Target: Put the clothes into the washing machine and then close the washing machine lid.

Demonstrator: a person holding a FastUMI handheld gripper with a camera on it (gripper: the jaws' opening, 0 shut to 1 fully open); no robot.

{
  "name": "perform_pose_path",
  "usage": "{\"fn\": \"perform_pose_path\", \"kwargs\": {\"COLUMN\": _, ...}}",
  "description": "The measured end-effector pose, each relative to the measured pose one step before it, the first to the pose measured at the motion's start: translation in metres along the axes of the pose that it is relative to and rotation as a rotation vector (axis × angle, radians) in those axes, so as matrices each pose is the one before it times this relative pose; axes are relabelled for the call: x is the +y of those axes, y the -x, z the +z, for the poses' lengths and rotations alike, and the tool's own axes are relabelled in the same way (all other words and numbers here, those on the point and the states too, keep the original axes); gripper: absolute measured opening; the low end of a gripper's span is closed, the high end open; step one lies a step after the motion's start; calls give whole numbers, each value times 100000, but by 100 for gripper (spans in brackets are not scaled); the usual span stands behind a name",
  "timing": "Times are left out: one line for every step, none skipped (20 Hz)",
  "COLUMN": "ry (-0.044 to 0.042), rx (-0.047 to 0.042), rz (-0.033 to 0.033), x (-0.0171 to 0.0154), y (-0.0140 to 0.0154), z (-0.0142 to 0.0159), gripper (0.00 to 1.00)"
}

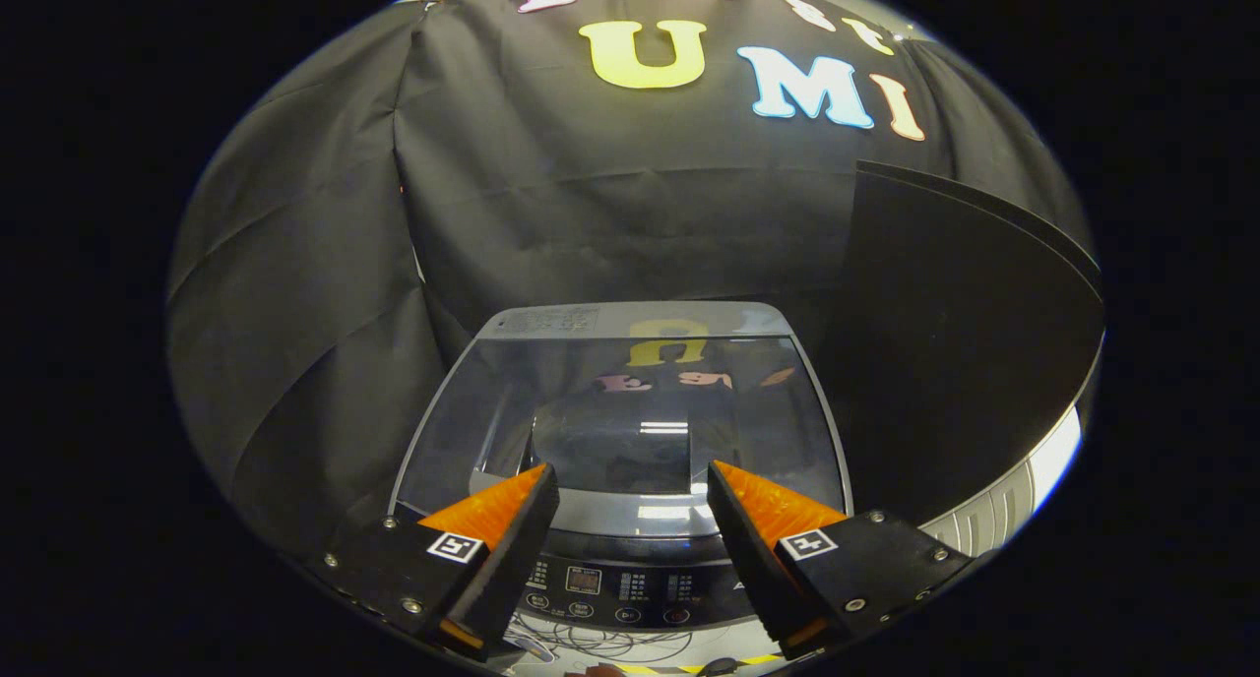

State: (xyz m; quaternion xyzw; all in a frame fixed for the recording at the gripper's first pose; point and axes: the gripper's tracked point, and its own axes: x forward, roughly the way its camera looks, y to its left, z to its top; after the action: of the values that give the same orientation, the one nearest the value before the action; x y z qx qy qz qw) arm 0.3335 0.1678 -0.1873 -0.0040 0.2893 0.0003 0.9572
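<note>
The gripper (630, 480) hangs spread wide and holding nothing above the near edge of the washing machine (630, 559), whose glass lid (630, 401) lies flat and closed just beyond the fingers. The lid looks rigid, smooth and probably slippery (best taken at its near rim). No clothes can be made out, and reflections hide the drum; a dark panel (965, 342) stands right.

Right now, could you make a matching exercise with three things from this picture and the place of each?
Things:
1. tool
2. glass lid
3. control panel

Places:
A. lying shut on top of the washing machine
B. on the machine's near edge, low between the fingers
C. open above the lid, holding nothing

Pairs: 1-C, 2-A, 3-B
</note>
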Motion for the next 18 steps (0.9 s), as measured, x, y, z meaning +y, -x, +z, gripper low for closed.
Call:
{"fn": "perform_pose_path", "kwargs": {"ry": -142, "rx": -373, "rz": 107, "x": -25, "y": 8, "z": 67, "gripper": 94}}
{"fn": "perform_pose_path", "kwargs": {"ry": -577, "rx": -91, "rz": 140, "x": 84, "y": 106, "z": -142, "gripper": 94}}
{"fn": "perform_pose_path", "kwargs": {"ry": -607, "rx": -18, "rz": 329, "x": 23, "y": 111, "z": 96, "gripper": 94}}
{"fn": "perform_pose_path", "kwargs": {"ry": -38, "rx": -772, "rz": 9, "x": -43, "y": 171, "z": 115, "gripper": 94}}
{"fn": "perform_pose_path", "kwargs": {"ry": 155, "rx": -749, "rz": -370, "x": -219, "y": 60, "z": 371, "gripper": 94}}
{"fn": "perform_pose_path", "kwargs": {"ry": -114, "rx": -739, "rz": -435, "x": -39, "y": 185, "z": 188, "gripper": 94}}
{"fn": "perform_pose_path", "kwargs": {"ry": -375, "rx": -1038, "rz": -301, "x": -65, "y": 171, "z": 223, "gripper": 94}}
{"fn": "perform_pose_path", "kwargs": {"ry": -595, "rx": -1156, "rz": -761, "x": -103, "y": 85, "z": 187, "gripper": 94}}
{"fn": "perform_pose_path", "kwargs": {"ry": -198, "rx": -1518, "rz": -581, "x": -145, "y": 266, "z": 258, "gripper": 94}}
{"fn": "perform_pose_path", "kwargs": {"ry": 741, "rx": -1429, "rz": -403, "x": -6, "y": 456, "z": 165, "gripper": 94}}
{"fn": "perform_pose_path", "kwargs": {"ry": 1081, "rx": -939, "rz": -488, "x": -174, "y": 542, "z": -14, "gripper": 94}}
{"fn": "perform_pose_path", "kwargs": {"ry": 558, "rx": -874, "rz": -167, "x": -541, "y": 613, "z": -150, "gripper": 94}}
{"fn": "perform_pose_path", "kwargs": {"ry": -739, "rx": -524, "rz": -358, "x": -486, "y": 731, "z": 28, "gripper": 94}}
{"fn": "perform_pose_path", "kwargs": {"ry": -895, "rx": -1338, "rz": 296, "x": -649, "y": 1076, "z": 277, "gripper": 94}}
{"fn": "perform_pose_path", "kwargs": {"ry": -340, "rx": -2264, "rz": -860, "x": -512, "y": 1554, "z": 532, "gripper": 94}}
{"fn": "perform_pose_path", "kwargs": {"ry": -392, "rx": -1816, "rz": -671, "x": -733, "y": 1764, "z": 41, "gripper": 94}}
{"fn": "perform_pose_path", "kwargs": {"ry": 164, "rx": -1253, "rz": -143, "x": -638, "y": 1653, "z": 56, "gripper": 94}}
{"fn": "perform_pose_path", "kwargs": {"ry": 1367, "rx": -820, "rz": -171, "x": -745, "y": 1628, "z": -229, "gripper": 94}}
